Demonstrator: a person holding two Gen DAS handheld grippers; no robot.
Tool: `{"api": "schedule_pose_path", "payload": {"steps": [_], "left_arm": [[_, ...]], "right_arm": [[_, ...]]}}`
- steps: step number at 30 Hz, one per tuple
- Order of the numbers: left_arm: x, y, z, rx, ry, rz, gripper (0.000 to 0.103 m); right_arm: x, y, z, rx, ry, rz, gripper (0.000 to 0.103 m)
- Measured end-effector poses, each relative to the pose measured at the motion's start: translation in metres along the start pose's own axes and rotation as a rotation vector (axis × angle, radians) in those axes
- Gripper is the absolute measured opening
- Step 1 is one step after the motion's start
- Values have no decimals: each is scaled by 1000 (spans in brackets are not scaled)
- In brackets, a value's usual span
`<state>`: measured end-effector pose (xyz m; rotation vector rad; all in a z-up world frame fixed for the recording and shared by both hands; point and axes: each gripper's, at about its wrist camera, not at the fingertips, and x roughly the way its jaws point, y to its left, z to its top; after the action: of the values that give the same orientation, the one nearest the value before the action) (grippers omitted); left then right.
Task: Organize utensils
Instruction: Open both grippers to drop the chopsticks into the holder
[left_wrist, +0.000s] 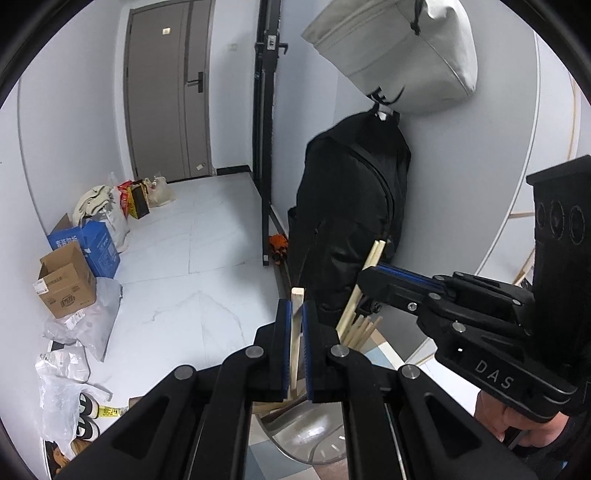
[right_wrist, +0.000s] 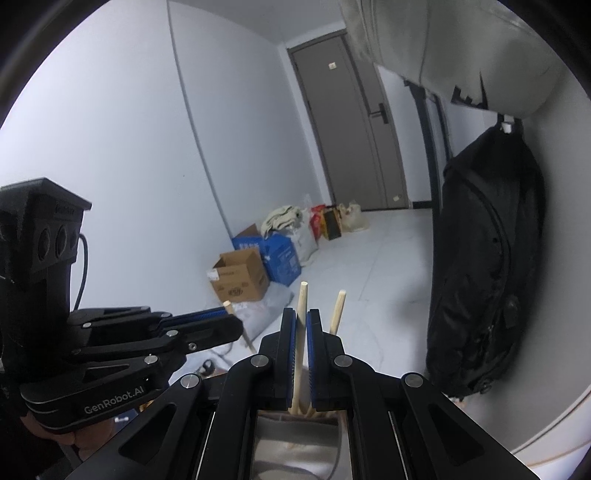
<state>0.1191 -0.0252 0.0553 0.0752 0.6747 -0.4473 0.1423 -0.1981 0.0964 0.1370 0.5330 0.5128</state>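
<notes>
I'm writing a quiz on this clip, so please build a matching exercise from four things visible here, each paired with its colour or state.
Things
1. left gripper
2. black backpack
3. blue box
4. door

States
A. hanging on the wall
B. shut, grey-brown
C. shut on a wooden chopstick
D. on the floor beside a cardboard box

Pairs: 1-C, 2-A, 3-D, 4-B

Pale bare-wood chopsticks (left_wrist: 295, 332), matt black plastic hand-held gripper (left_wrist: 296, 332) with ribbed blue pads, glossy marbled floor tiles (left_wrist: 192, 258).
</notes>
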Motion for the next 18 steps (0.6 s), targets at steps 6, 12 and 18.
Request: {"api": "schedule_pose_path", "payload": {"steps": [6,12,18], "left_arm": [[5,11,-1,-50,58,-65,3],[-20,8,1,-58,9,-25,6],[-43,4,-5,-93,-36,23,27]], "right_arm": [[3,-2,-5,8,49,24,8],[-28,-9,1,49,-7,40,44],[-63,-10,-4,65,-46,17,54]]}}
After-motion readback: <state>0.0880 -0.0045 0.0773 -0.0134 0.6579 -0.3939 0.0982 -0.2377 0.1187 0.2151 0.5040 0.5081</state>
